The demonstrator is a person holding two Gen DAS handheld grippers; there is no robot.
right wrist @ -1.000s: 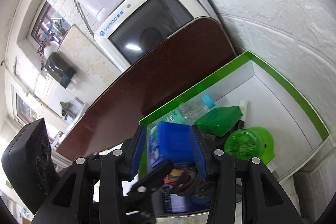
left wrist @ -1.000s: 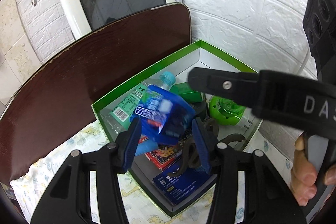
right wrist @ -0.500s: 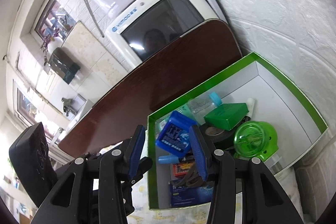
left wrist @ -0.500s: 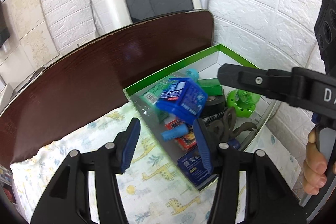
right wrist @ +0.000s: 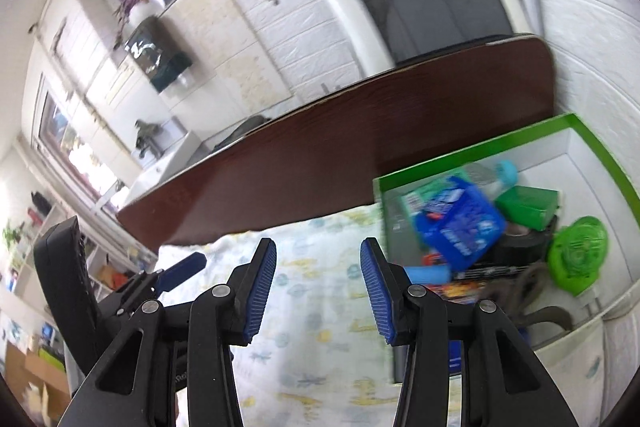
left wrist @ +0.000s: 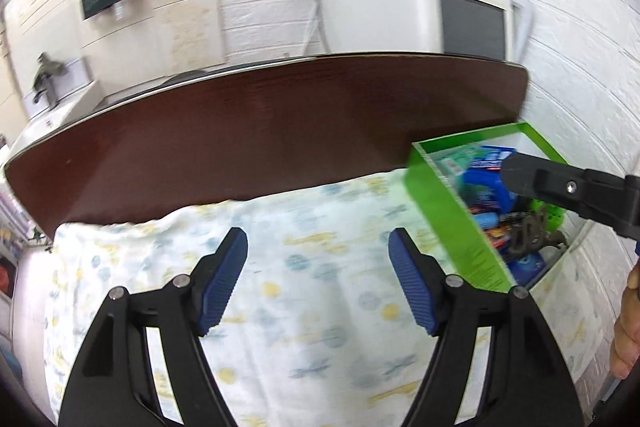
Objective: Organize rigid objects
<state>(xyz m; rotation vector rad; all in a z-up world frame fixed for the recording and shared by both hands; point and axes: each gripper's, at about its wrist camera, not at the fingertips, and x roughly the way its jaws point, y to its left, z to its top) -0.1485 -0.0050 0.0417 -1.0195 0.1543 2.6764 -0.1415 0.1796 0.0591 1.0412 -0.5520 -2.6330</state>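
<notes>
Blue box lying tilted atop the clutter in the green tray, beside green case and green disc; left gripper and right gripper both spread wide, empty, over patterned cloth; seemingly little left to sort

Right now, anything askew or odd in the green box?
Yes. The blue box sits tilted on top of the pile in the green box, not flat. Both grippers, left and right, are open and empty.
</notes>
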